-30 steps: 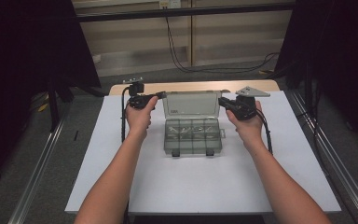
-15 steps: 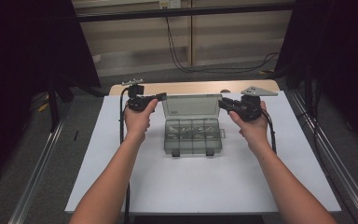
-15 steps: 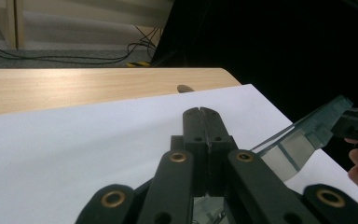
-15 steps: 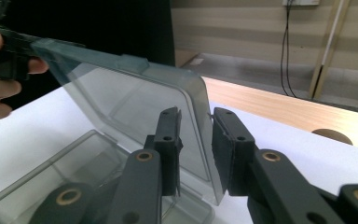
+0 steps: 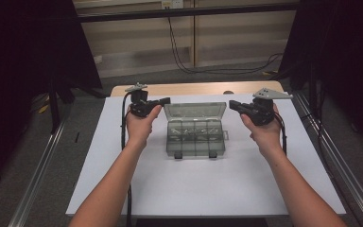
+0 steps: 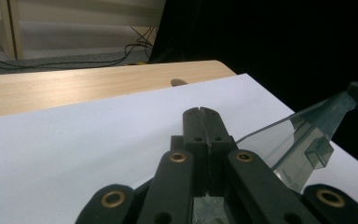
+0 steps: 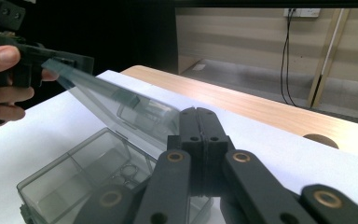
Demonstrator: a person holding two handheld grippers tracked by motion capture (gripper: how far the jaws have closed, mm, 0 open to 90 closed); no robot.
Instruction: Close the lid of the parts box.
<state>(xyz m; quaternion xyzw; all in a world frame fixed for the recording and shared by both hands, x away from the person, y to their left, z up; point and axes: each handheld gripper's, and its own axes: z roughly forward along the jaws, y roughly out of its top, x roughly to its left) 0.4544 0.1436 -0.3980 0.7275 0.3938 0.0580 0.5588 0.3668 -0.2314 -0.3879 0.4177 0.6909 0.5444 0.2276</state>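
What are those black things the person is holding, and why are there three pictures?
Those are two hand-held grippers, tools with two black fingers that pinch things. The person's left hand holds the left gripper and the right hand holds the right gripper.

One picture comes from a camera high above the table, looking down. The other two come from little cameras riding on each gripper, looking along its own fingers, so you see the left gripper and the right gripper up close. Both have their fingers pressed together.

On the white table cover sits a clear plastic compartment box. Its lid is lifted up at the back. Each gripper's tip is at one side edge of the lid, but I cannot tell whether they pinch it or just touch it.
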